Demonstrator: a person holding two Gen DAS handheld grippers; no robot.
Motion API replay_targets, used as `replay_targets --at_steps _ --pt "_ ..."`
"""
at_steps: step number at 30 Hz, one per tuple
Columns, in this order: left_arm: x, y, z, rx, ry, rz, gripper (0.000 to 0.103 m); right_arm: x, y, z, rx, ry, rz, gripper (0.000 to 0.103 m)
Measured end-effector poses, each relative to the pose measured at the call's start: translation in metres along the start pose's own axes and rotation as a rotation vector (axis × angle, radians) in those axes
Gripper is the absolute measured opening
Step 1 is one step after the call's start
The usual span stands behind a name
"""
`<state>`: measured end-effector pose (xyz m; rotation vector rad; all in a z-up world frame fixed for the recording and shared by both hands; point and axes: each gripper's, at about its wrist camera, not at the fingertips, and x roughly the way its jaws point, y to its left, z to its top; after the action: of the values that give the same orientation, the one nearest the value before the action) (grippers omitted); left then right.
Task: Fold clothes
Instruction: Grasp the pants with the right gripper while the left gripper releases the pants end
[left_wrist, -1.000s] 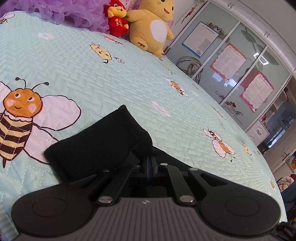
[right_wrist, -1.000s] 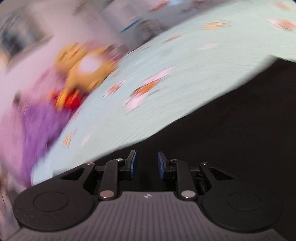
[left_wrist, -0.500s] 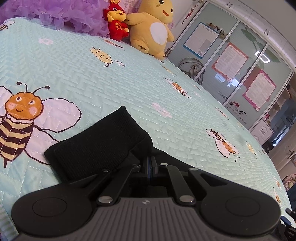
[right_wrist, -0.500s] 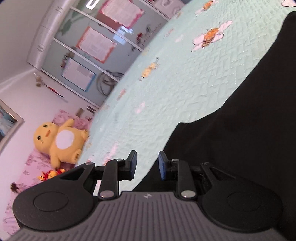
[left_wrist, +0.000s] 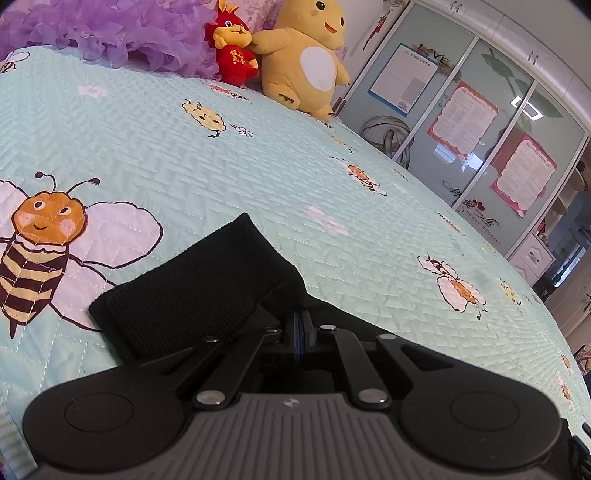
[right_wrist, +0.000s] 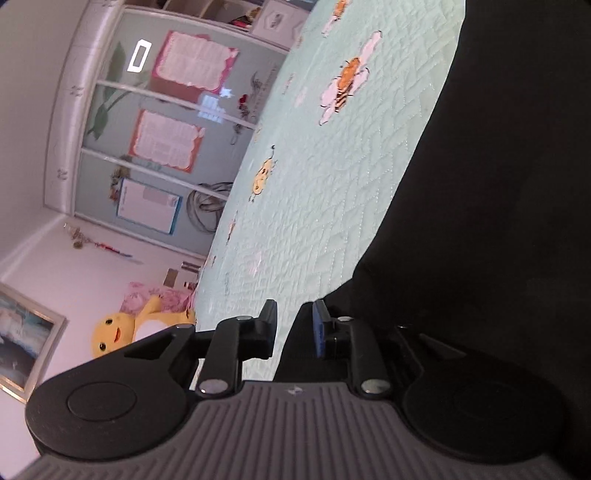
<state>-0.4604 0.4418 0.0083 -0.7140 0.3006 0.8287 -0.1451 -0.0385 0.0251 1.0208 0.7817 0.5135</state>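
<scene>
While the black garment lies spread across the bee-print bed, you are, by my reading, early in the fold: no neat stack or finished rectangle shows in either view, only loose dark cloth. Its ribbed cuff rests flat on the quilt beside the big embroidered bee, so that end has not been carried over yet.

Your left gripper has its fingers pressed together, and they appear to pinch the cloth just behind the cuff. Your right gripper is closing, with a gap between the fingers; the garment's edge sits in that gap, yet the pads do not press on it. Gripping that edge and bringing both ends across is what seems left.

Much is hidden from you. Neither view shows the whole garment, so its kind and its outline stay unclear. Black fabric swallows every crease. The left gripper's body covers the exact pinch point, and the right view is rolled on its side, cutting the cloth off at the frame.
</scene>
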Motion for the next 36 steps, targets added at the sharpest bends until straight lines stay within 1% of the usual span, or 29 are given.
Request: replay_targets --at_steps 1,4,7,8,10,11,12,14,15,16,19,20,21,22,24,25,26,27,29,30,31,32,33,34,35,36 --pt "0.000 -0.001 0.000 0.004 -0.001 0.003 0.006 -0.004 -0.002 0.001 -0.006 -0.005 -0.004 0.022" --pt "0.000 -0.002 -0.001 0.010 -0.004 0.009 0.006 -0.027 -0.006 0.004 0.013 -0.023 0.033 0.022" --pt "-0.001 -0.002 -0.002 0.009 -0.007 0.009 0.006 -0.050 -0.004 0.011 -0.032 -0.055 0.026 0.022" --pt "-0.001 -0.002 -0.002 0.009 -0.008 0.010 0.006 -0.059 -0.005 0.016 -0.053 -0.080 0.008 0.022" --pt "-0.001 -0.003 -0.002 0.015 -0.011 0.014 0.006 -0.077 -0.018 0.032 -0.065 -0.157 -0.082 0.022" --pt "-0.002 -0.004 -0.002 0.019 -0.012 0.018 0.006 -0.084 -0.028 0.042 -0.049 -0.186 -0.135 0.022" --pt "-0.002 -0.005 -0.003 0.021 -0.014 0.023 0.006 -0.091 -0.038 0.049 -0.023 -0.208 -0.159 0.018" --pt "-0.005 -0.007 -0.003 0.028 -0.021 0.035 0.006 -0.105 -0.046 0.058 0.004 -0.233 -0.133 0.019" --pt "-0.008 -0.010 -0.004 0.032 -0.032 0.048 0.006 -0.110 -0.046 0.061 0.000 -0.244 -0.121 0.021" --pt "-0.012 -0.012 -0.004 0.035 -0.042 0.060 0.006 -0.112 -0.041 0.062 -0.024 -0.253 -0.114 0.024" --pt "-0.027 -0.027 -0.006 0.063 -0.084 0.101 0.006 -0.108 -0.030 0.070 -0.070 -0.259 -0.074 0.026" --pt "-0.034 -0.034 -0.008 0.079 -0.103 0.115 0.010 -0.105 -0.028 0.073 -0.082 -0.257 -0.064 0.026" --pt "-0.041 -0.043 -0.009 0.098 -0.122 0.119 0.020 -0.102 -0.027 0.077 -0.094 -0.252 -0.066 0.026" --pt "-0.049 -0.054 -0.011 0.128 -0.142 0.100 0.026 -0.098 -0.025 0.080 -0.106 -0.247 -0.068 0.026" --pt "-0.059 -0.079 -0.016 0.220 -0.178 0.047 0.040 -0.097 -0.023 0.083 -0.131 -0.245 -0.073 0.026" --pt "-0.061 -0.090 -0.019 0.266 -0.184 0.023 0.044 -0.097 -0.021 0.088 -0.146 -0.255 -0.077 0.026" --pt "-0.057 -0.098 -0.024 0.305 -0.172 0.007 0.051 -0.099 -0.021 0.093 -0.156 -0.271 -0.081 0.026" --pt "-0.052 -0.103 -0.028 0.328 -0.153 0.003 0.053 -0.104 -0.024 0.097 -0.150 -0.300 -0.085 0.026" --pt "-0.034 -0.096 -0.036 0.307 -0.083 0.050 0.052 -0.113 -0.037 0.110 -0.102 -0.361 -0.103 0.026" --pt "-0.023 -0.087 -0.040 0.278 -0.041 0.080 0.051 -0.115 -0.048 0.117 -0.076 -0.365 -0.124 0.026" --pt "-0.016 -0.077 -0.043 0.243 -0.014 0.093 0.046 -0.113 -0.061 0.122 -0.060 -0.342 -0.143 0.021" --pt "-0.015 -0.070 -0.042 0.207 -0.018 0.078 0.048 -0.113 -0.072 0.127 -0.047 -0.321 -0.156 0.012" --pt "-0.016 -0.068 -0.039 0.193 -0.021 0.076 0.048 -0.114 -0.078 0.129 -0.042 -0.308 -0.150 0.000" --pt "-0.016 -0.067 -0.036 0.192 -0.020 0.076 0.048 -0.118 -0.080 0.130 -0.040 -0.301 -0.132 0.000" --pt "-0.015 -0.069 -0.037 0.215 -0.015 0.079 0.048 -0.121 -0.082 0.131 -0.037 -0.295 -0.114 0.000" --pt "-0.016 -0.071 -0.038 0.225 -0.017 0.081 0.049 -0.125 -0.083 0.131 -0.032 -0.295 -0.096 0.003"
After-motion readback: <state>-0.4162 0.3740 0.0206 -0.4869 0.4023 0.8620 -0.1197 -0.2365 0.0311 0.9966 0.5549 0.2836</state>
